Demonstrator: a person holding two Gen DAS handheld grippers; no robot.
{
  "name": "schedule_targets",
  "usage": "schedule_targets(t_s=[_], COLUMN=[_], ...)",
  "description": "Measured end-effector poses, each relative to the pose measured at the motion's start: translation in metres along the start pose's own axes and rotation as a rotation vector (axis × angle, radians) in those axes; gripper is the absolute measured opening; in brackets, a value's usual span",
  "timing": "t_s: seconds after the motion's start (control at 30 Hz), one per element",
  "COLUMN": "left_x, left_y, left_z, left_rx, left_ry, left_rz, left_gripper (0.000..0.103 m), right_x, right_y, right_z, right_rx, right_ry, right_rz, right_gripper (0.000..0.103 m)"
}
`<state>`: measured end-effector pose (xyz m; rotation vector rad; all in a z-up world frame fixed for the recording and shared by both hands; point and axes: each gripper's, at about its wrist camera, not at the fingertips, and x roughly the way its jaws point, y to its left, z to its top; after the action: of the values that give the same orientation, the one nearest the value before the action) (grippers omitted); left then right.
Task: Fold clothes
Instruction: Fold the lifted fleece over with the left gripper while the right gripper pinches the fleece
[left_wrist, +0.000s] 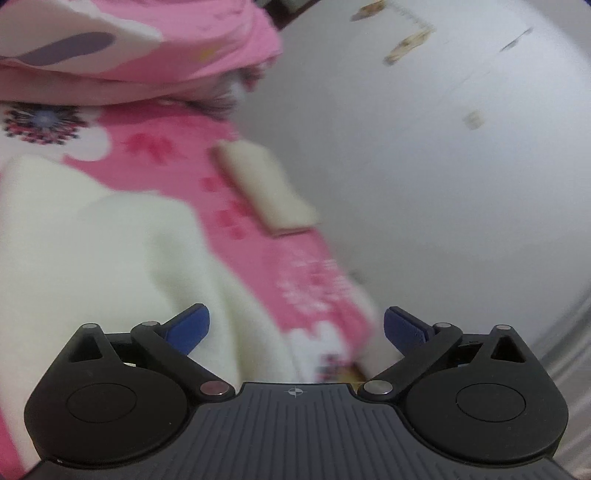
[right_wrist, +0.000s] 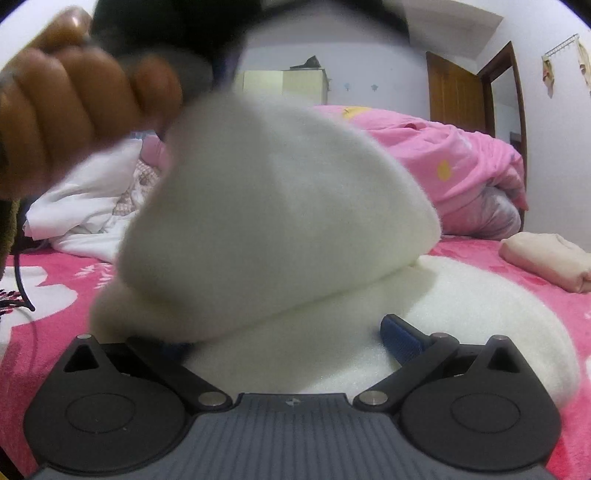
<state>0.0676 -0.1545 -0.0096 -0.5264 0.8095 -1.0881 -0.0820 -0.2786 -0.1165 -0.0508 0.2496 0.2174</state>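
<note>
- Left gripper (left_wrist: 296, 326): jaws stand wide apart, blue pads (left_wrist: 188, 326) clear of everything. Nothing between them but a view down onto fabric and bedspread.
- White fleecy garment (left_wrist: 92, 251): lies on the bed, filling the lower left of the left wrist view, edges blurred.
- Pink floral bedspread (left_wrist: 258, 240): runs as a diagonal band beside the white garment, printed with darker pink and white flowers.
- Folded cream cloth (left_wrist: 264, 188): a small flat packet resting on the bedspread near its edge, apart from the white garment.
- Bunched pink quilt (left_wrist: 192, 48): heaped at the far end of the bed, top left of the left view.
- White wall (left_wrist: 424, 166): takes up the right half of the left view, with a few small stickers, too blurred to read.
- Right gripper (right_wrist: 291, 332): only the right-hand blue pad (right_wrist: 400, 334) shows; the other finger is hidden under fabric. Jaws look spread, with the white garment (right_wrist: 280, 206) bulging between them. Whether the pads press on it, cannot tell.
- An upper flap of the white garment hangs raised and curved over the lower layer lying on the bedspread (right_wrist: 517, 291).
- A hand (right_wrist: 74, 110) sits upper left in the right view, fingers curled, blurred.
- Background, right view: crumpled white bedding (right_wrist: 92, 206) at left, wooden door (right_wrist: 456, 92) at right.
</note>
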Motion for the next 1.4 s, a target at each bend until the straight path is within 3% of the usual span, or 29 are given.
schedule_targets(t_s=[0.07, 0.17, 0.27, 0.4, 0.47, 0.53, 0.67, 0.8, 0.9, 1.0, 1.07, 1.27, 1.4], left_x=[-0.018, -0.069, -0.144, -0.23, -0.245, -0.242, -0.2, -0.135, -0.1, -0.084, -0.082, -0.091, -0.087], left_y=[-0.007, -0.021, -0.047, -0.098, -0.111, -0.106, -0.059, -0.004, 0.016, 0.024, 0.029, 0.043, 0.035], left_z=[0.004, 0.023, 0.047, 0.061, 0.052, 0.036, -0.008, -0.047, -0.06, -0.072, -0.078, -0.082, -0.089], left_rx=[0.002, 0.052, 0.163, 0.397, 0.519, 0.58, 0.509, 0.375, 0.353, 0.33, 0.302, 0.19, 0.251], left_ry=[-0.024, -0.104, -0.222, -0.43, -0.447, -0.414, -0.262, -0.129, -0.098, -0.115, -0.141, -0.203, -0.224], left_rz=[0.012, 0.124, 0.357, 0.86, 1.043, 1.127, 1.064, 0.908, 0.815, 0.774, 0.75, 0.685, 0.712], left_gripper=[0.102, 0.101, 0.101, 0.103, 0.103, 0.103, 0.103, 0.1, 0.1, 0.101, 0.101, 0.101, 0.101], right_x=[0.0, 0.0, 0.0, 0.0, 0.0, 0.0, 0.0, -0.011, -0.025, -0.045, -0.057, -0.045, -0.02], right_y=[-0.001, -0.001, -0.001, 0.0, 0.0, 0.001, 0.003, 0.006, 0.006, 0.0, -0.011, -0.064, -0.073], right_z=[0.0, 0.001, 0.001, 0.002, 0.003, 0.005, 0.014, 0.021, 0.026, 0.032, 0.037, 0.041, 0.045], right_rx=[0.002, 0.005, 0.007, 0.01, 0.011, 0.013, 0.014, -0.003, -0.015, 0.017, 0.122, 0.644, 0.755], right_ry=[0.0, 0.001, 0.003, 0.008, 0.011, 0.022, 0.07, 0.12, 0.145, 0.151, 0.143, 0.15, 0.175], right_rz=[0.001, 0.002, 0.002, -0.001, -0.003, -0.006, -0.023, -0.022, -0.003, 0.046, 0.102, 0.18, 0.161], right_gripper=[0.103, 0.103, 0.103, 0.103, 0.103, 0.103, 0.103, 0.103, 0.103, 0.103, 0.103, 0.103, 0.097])
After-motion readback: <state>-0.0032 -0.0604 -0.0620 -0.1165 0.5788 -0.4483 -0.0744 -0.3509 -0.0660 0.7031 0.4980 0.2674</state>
